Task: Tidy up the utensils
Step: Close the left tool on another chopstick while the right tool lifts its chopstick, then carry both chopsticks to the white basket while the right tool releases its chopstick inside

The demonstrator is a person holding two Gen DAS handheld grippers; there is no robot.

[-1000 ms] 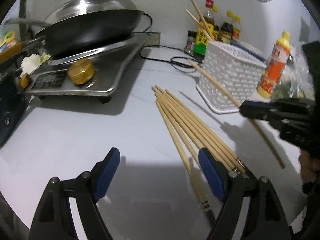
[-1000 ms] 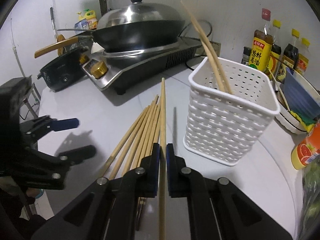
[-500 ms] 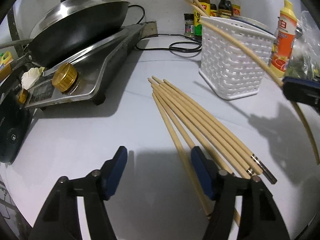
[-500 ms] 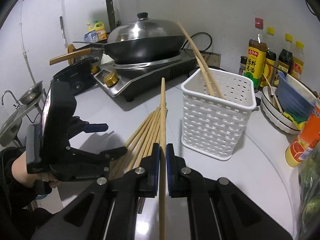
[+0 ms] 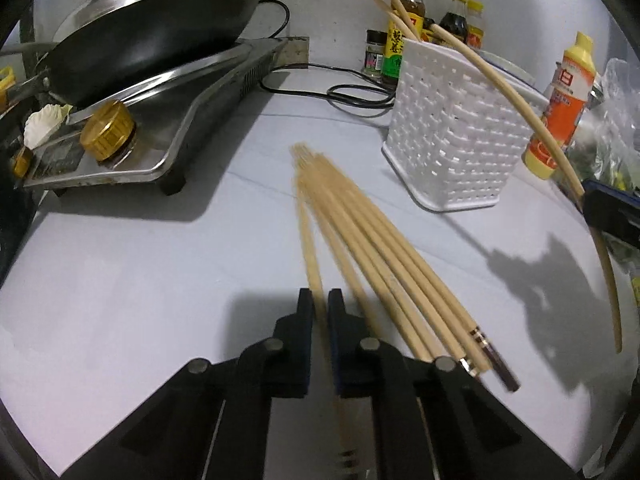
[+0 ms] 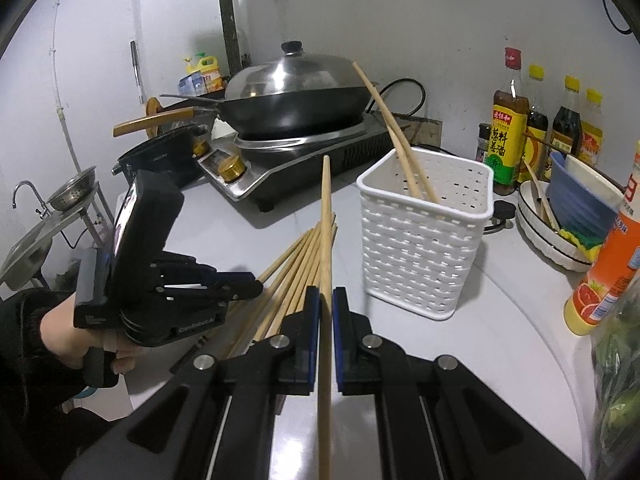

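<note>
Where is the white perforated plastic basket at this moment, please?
The white perforated plastic basket stands on the pale counter, right of the loose wooden chopsticks and in front of the sauce bottles; two chopsticks already lean inside it.

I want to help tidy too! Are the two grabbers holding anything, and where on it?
Yes. The left gripper pinches one chopstick near its thick end. The right gripper holds another chopstick partway along, above the counter.

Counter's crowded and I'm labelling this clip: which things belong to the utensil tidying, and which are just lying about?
In the job: chopsticks, basket, left gripper and right gripper, each shut on a chopstick.

Lying about: wok, stove, sauce bottles, orange bottle, bowls.
</note>
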